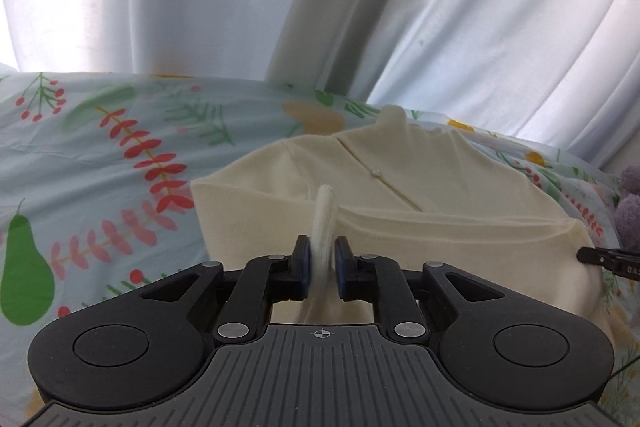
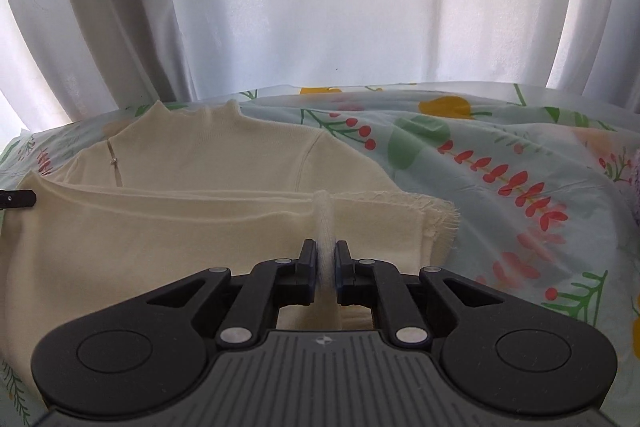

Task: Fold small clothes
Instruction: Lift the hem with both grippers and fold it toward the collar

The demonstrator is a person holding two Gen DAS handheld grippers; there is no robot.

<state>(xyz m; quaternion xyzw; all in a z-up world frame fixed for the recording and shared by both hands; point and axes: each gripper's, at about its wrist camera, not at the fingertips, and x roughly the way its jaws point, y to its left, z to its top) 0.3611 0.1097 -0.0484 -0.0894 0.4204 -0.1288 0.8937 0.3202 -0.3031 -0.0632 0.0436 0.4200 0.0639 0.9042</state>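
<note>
Pinching the lifted hem, the left gripper (image 1: 322,259) and right gripper (image 2: 326,259) are closed on the cream top (image 1: 400,187). Its neck is pointed toward the curtain (image 2: 320,7). Flowered sheet (image 2: 500,155) is spread around it.

A bed sheet (image 1: 100,155) in pale blue, printed with red sprigs, green leaves, a pear and yellow fruit, forms the supporting surface. A cream garment (image 2: 224,163) lies directly on it, lower part doubled over. A fuzzy purple thing (image 1: 628,203) sits at the sheet's edge.
</note>
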